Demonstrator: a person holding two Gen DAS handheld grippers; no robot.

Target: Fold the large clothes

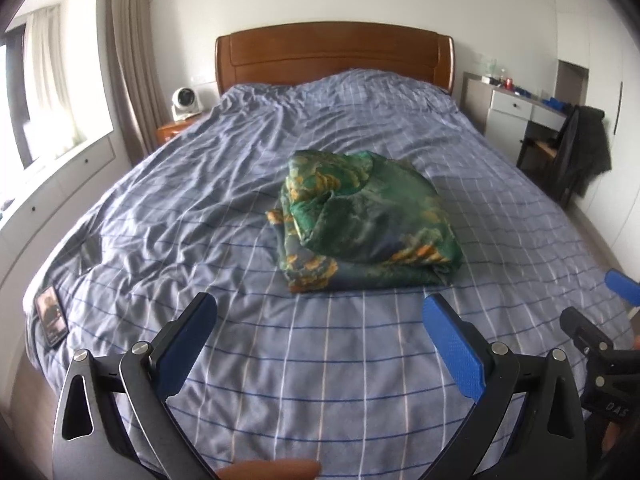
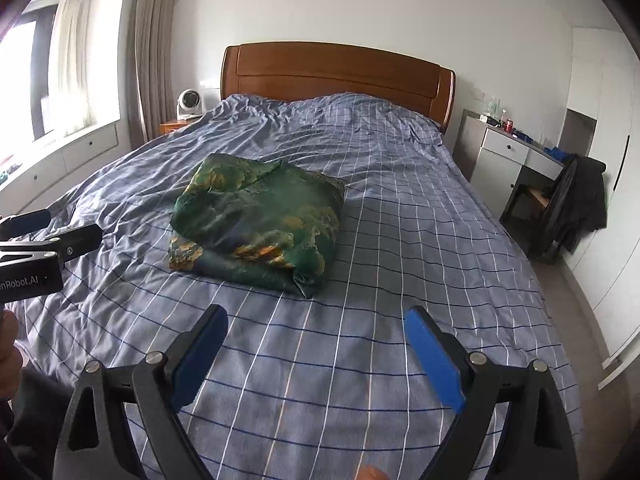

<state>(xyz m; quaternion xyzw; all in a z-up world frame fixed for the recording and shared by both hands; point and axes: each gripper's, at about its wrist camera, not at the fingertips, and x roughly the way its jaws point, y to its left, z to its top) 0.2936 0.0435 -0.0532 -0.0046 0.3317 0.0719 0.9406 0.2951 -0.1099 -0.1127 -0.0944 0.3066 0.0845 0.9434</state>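
Both grippers, left gripper (image 1: 320, 308) and right gripper (image 2: 316, 320), gape wide and empty near the folded green garment (image 1: 368, 220) on the bed (image 1: 200, 200).

We count one folded green garment (image 1: 368, 224), one bed (image 1: 280, 360), two grippers, two phones (image 1: 51, 315), one fan (image 1: 183, 101), one red can (image 2: 509, 125).

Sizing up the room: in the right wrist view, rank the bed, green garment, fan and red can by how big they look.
1. Bed
2. Green garment
3. Fan
4. Red can

The fan and can stand farther back, so they look smaller than they are.
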